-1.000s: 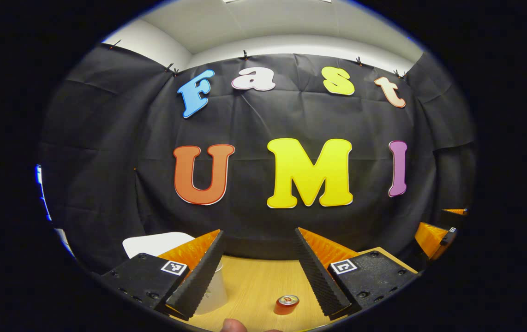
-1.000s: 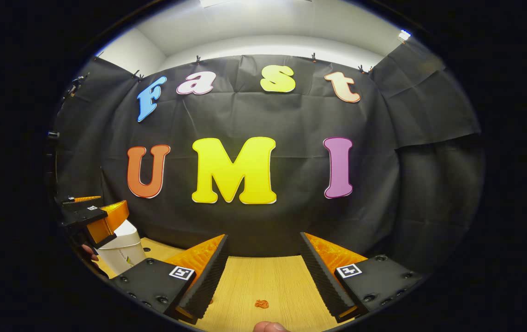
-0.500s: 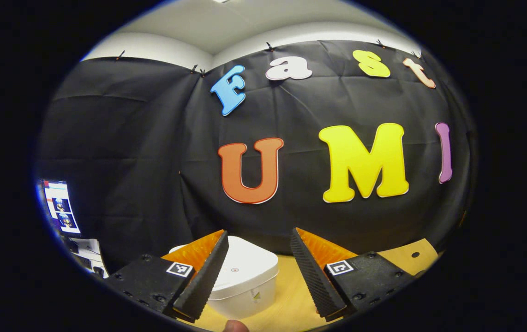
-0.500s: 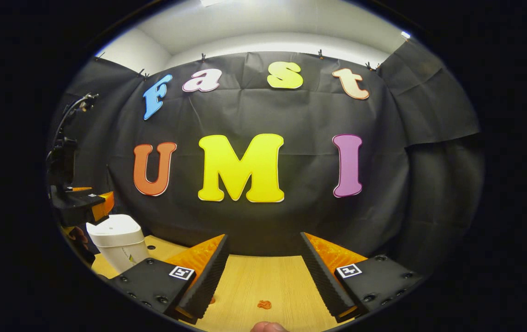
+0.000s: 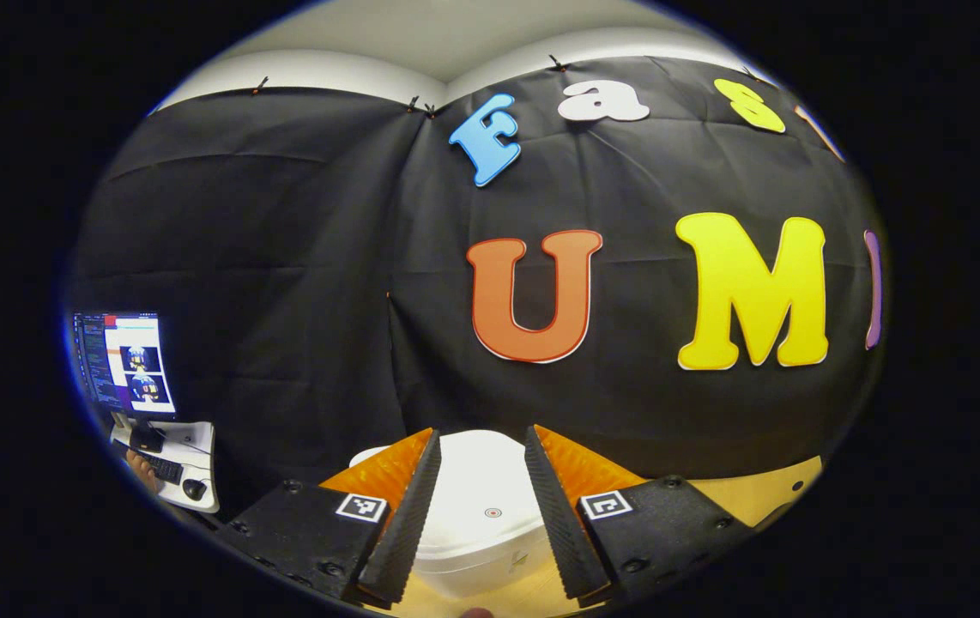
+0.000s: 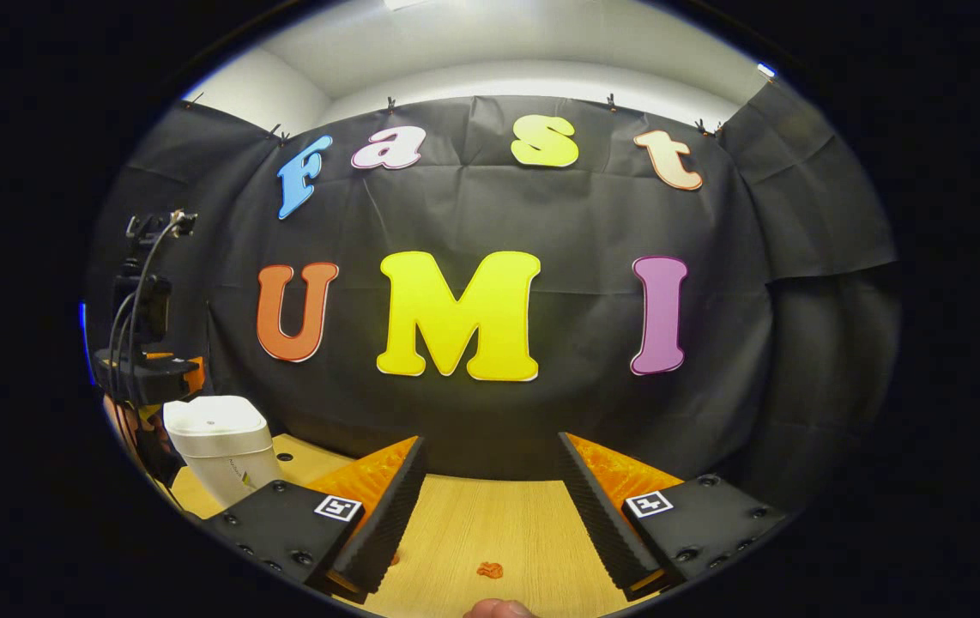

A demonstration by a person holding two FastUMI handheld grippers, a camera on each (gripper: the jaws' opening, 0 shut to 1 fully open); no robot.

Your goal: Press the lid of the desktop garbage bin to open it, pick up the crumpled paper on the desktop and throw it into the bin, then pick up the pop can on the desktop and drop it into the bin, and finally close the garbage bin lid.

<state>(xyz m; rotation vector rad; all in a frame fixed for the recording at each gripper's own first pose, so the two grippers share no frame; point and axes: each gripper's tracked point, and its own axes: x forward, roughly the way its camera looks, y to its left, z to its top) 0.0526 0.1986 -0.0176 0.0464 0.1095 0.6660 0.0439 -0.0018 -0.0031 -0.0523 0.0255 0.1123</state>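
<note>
The left gripper (image 5: 480, 515), fingers parted and holding nothing, hovers over the shut bin (image 5: 481, 524) at 6 o'clock, so an off-centre press on the lid (image 5: 490, 485) could tip it; the right gripper (image 6: 490, 524) is likewise parted and unladen; no legible labels.

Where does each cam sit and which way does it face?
Left gripper view: rides the left tongs, looks forward over the closed white plastic garbage bin toward the black cloth wall; own two fingers at the bottom, a fingertip at the edge.
Right gripper view: rides the right tongs, looks across the light wooden desktop; own fingers, a fingertip.
Shared: the bin and the left tongs.
</note>
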